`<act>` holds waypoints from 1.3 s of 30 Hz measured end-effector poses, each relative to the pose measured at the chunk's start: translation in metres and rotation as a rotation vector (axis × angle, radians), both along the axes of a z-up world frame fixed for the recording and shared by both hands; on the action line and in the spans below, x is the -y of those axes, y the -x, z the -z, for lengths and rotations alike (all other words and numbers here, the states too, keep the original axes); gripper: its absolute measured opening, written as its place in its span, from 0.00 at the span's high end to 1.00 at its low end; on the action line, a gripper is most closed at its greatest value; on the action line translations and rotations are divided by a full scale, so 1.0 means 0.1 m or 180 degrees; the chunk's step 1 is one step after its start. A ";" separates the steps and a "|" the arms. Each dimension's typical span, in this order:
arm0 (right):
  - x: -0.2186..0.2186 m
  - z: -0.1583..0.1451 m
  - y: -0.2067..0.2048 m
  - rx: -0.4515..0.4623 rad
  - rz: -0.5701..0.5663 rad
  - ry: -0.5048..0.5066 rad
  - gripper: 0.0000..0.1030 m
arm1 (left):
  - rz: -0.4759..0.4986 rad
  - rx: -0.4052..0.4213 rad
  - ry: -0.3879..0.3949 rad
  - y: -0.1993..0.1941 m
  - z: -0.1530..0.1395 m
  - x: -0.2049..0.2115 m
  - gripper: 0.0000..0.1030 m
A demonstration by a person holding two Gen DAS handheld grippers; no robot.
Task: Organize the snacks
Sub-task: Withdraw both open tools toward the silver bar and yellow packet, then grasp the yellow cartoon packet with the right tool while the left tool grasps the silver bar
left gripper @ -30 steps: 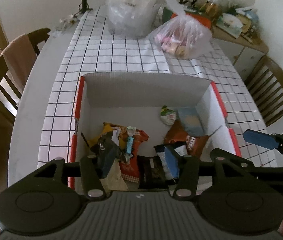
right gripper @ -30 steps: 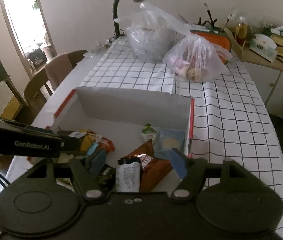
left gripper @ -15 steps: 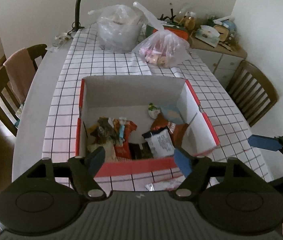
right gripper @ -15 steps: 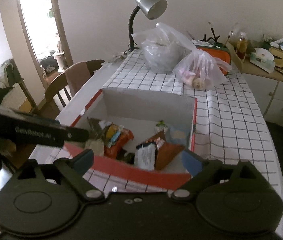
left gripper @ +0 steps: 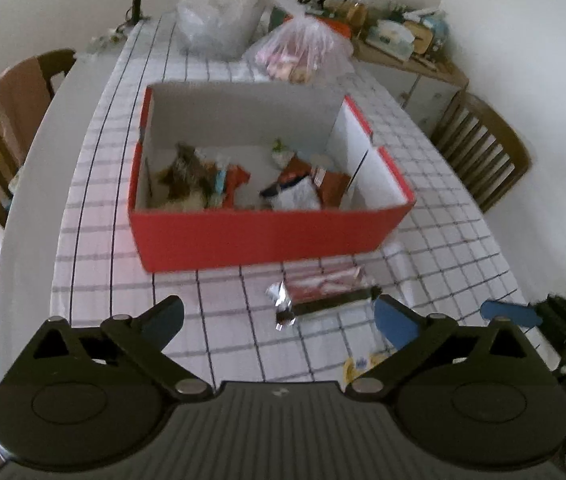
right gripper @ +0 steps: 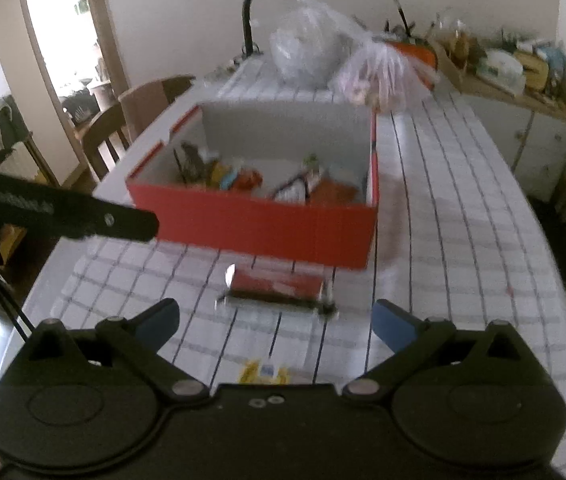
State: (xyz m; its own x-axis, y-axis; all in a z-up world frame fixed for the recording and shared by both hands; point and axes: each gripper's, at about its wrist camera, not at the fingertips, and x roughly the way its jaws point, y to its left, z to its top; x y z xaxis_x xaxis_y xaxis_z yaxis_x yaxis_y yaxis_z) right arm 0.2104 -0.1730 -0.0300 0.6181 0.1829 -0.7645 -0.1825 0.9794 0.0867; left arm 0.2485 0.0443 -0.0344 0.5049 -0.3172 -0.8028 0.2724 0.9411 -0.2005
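**While the box waits half full, loose snacks lie outside it**

Although several wrappers already sit inside the red cardboard box (left gripper: 271,236), at least two snacks lie on the checked tabletop (left gripper: 95,216) in front of it. A red-and-white packet (left gripper: 325,282) rests just beside the box's near wall, touching or nearly touching a dark bar with crimped foil ends (left gripper: 323,306); motion blur makes it hard to say whether they are two items or one. Closer in, a small yellow packet (right gripper: 265,374) peeks out at the lower edge of both views, mostly hidden by the claw bodies.

Both claws hang above the tabletop, short of the box and holding nothing. The left claw (left gripper: 279,320) is spread wide, and so is the right claw (right gripper: 277,322), whose blue fingers frame the dark bar from above.

Judging by this, the step in hand is collecting the loose snacks. The next move likely calls for lowering one claw over the dark bar, fingers straddling its narrow width, closing gently on the thin wrapper, then carrying it over the near wall into the box
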 end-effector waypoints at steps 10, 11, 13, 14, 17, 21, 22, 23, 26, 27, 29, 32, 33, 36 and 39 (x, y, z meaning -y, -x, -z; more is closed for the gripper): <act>-0.23 0.69 0.04 -0.0426 0.0095 0.0302 0.05 | -0.0180 0.0009 -0.0161 0.24 0.22 -0.23 0.01; -0.24 0.75 0.03 -0.0474 0.0097 0.0308 0.07 | -0.0195 0.0007 -0.0182 0.26 0.24 -0.25 0.01; -0.28 0.82 0.02 -0.0529 0.0097 0.0349 0.07 | -0.0202 0.0008 -0.0208 0.30 0.27 -0.28 0.01; -0.29 0.85 0.01 -0.0550 0.0093 0.0361 0.07 | -0.0206 0.0004 -0.0212 0.31 0.28 -0.29 0.01; -0.32 0.91 -0.01 -0.0616 0.0086 0.0387 0.13 | -0.0155 -0.0013 -0.0229 0.34 0.30 -0.30 0.01; -0.34 0.96 -0.04 -0.0687 0.0101 0.0415 0.21 | -0.0025 0.0058 -0.0283 0.40 0.31 -0.26 0.01; -0.35 0.96 -0.04 -0.0701 0.0098 0.0422 0.23 | -0.0006 0.0067 -0.0292 0.39 0.30 -0.25 0.01; -0.36 0.97 -0.04 -0.0716 0.0085 0.0420 0.26 | 0.0024 0.0075 -0.0301 0.39 0.31 -0.24 0.01; -0.39 0.97 -0.04 -0.0715 0.0062 0.0443 0.27 | 0.0111 0.0092 -0.0360 0.38 0.33 -0.21 0.01; -0.40 0.97 -0.04 -0.0713 0.0065 0.0437 0.28 | 0.0143 0.0095 -0.0387 0.37 0.34 -0.19 0.01; -0.39 0.96 -0.05 -0.0707 0.0075 0.0436 0.31 | 0.0201 0.0123 -0.0440 0.36 0.35 -0.17 0.01; -0.37 0.95 -0.03 -0.0681 0.0079 0.0435 0.38 | 0.0338 0.0170 -0.0509 0.33 0.37 -0.11 0.01; -0.36 0.95 -0.03 -0.0675 0.0085 0.0424 0.44 | 0.0373 0.0189 -0.0543 0.31 0.37 -0.09 0.01; -0.30 0.93 -0.03 -0.0665 0.0108 0.0398 0.51 | 0.0484 0.0223 -0.0594 0.26 0.40 -0.01 0.01; -0.23 0.92 -0.01 -0.0666 0.0141 0.0337 0.51 | 0.0630 0.0286 -0.0634 0.22 0.42 0.09 0.01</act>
State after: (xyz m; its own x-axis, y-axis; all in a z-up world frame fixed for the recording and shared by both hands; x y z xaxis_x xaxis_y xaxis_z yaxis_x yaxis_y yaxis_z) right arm 0.2117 -0.1495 -0.1221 0.4497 0.0712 -0.8903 -0.1280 0.9917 0.0147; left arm 0.2261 0.0349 -0.0766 0.5208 -0.2571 -0.8141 0.4629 0.8863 0.0162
